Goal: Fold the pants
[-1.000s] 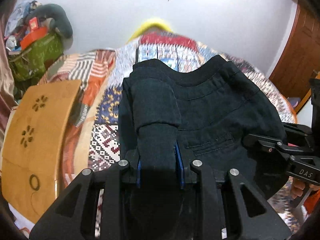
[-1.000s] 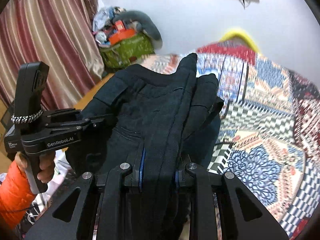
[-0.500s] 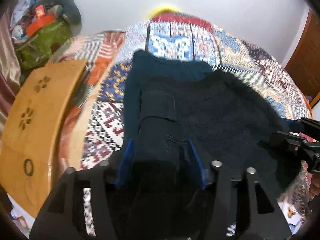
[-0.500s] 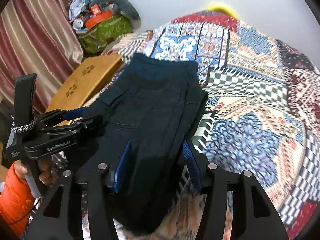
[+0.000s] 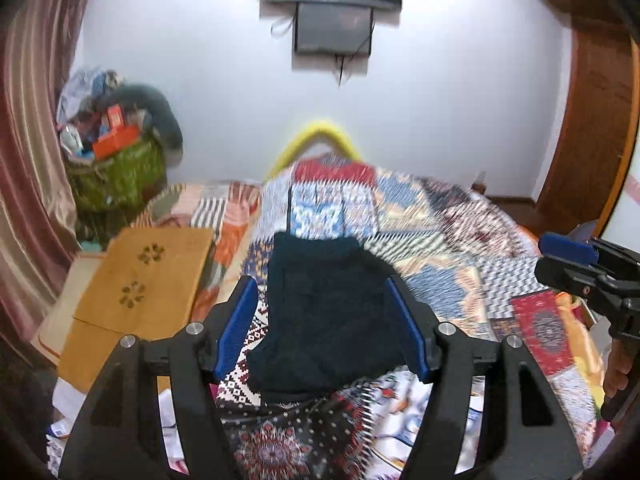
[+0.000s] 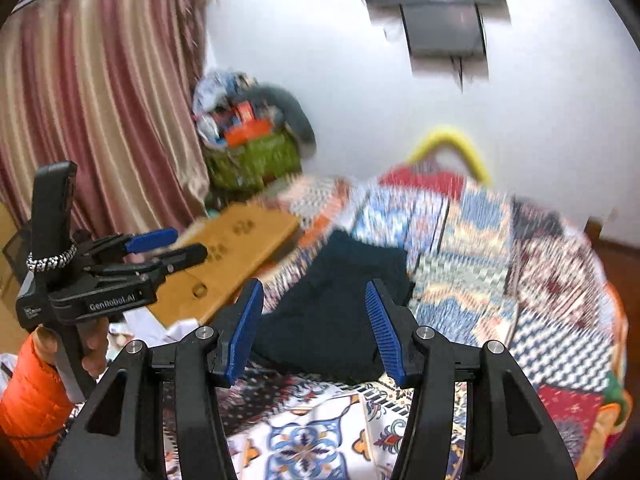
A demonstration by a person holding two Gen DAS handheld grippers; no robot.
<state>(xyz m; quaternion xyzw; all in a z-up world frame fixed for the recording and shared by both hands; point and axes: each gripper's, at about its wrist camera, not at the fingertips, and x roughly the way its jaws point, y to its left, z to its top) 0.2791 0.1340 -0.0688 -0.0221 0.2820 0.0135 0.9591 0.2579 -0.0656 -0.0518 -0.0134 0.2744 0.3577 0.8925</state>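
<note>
The dark navy pants [image 5: 328,312] lie folded in a compact bundle on the patchwork bedspread [image 5: 460,248], also seen as the pants [image 6: 332,308] in the right wrist view. My left gripper [image 5: 320,280] hovers above and in front of them, jaws opening, nothing between its blue pads [image 5: 236,320]. My right gripper [image 6: 314,283] is open and empty too, raised off the cloth. Each gripper shows in the other's view: the right gripper [image 5: 568,256] at the right edge, the left gripper [image 6: 160,248] held by a hand with an orange sleeve [image 6: 32,392].
A wooden lap table [image 5: 136,292] lies left of the pants on the bed. A green bag [image 5: 120,172] heaped with clutter stands in the far left corner by a striped curtain [image 6: 100,120]. A screen [image 5: 332,12] hangs on the white wall; a wooden door [image 5: 588,120] is right.
Both grippers let go of the pants, opened, and pulled back and up. The pants went from lifted to lying folded on the bed.
</note>
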